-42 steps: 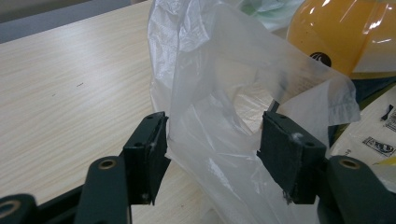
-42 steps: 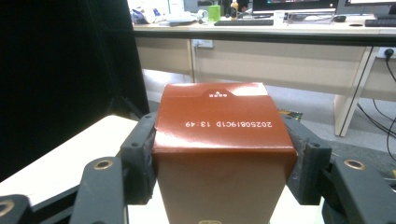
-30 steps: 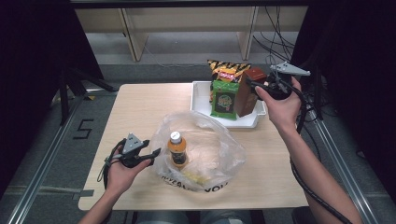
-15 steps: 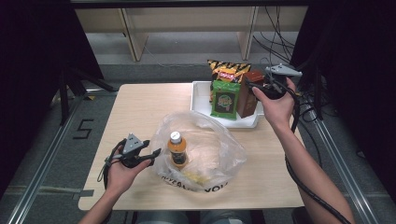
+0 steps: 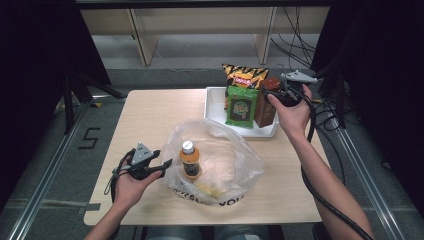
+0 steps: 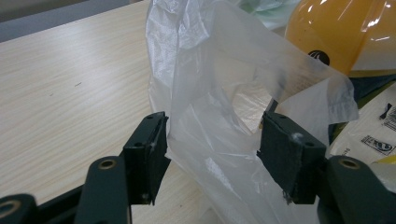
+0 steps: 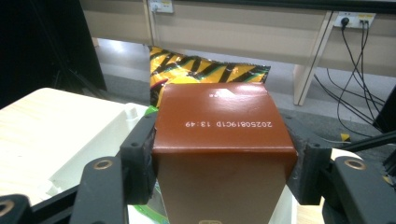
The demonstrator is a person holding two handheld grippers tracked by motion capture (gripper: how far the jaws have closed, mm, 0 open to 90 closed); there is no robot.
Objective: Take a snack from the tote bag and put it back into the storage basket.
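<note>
Moved: you are bringing the right gripper point(image 5: 274, 95) lower and nearer the tray point(image 5: 214, 107) than a second ago; the left gripper point(image 5: 161, 166) is staying put.
Right jaws: they are flanking the top of the brown carton point(image 7: 223, 140), apparently clamping its two sides.
Left jaws: they are standing apart, with the plastic bag point(image 6: 219, 126) film between the pads, not pinched.
Risk: lifting may be dragging the green packet point(image 5: 241, 106) beside the carton, and the unpinched bag mouth may be sagging shut over the orange bottle point(image 5: 189, 160).

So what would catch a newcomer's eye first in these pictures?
Probably the clear plastic bag at the table's near middle, an orange bottle standing inside it. Next, the brown carton in the white tray at the far right, with the right gripper jaws at its sides.
</note>
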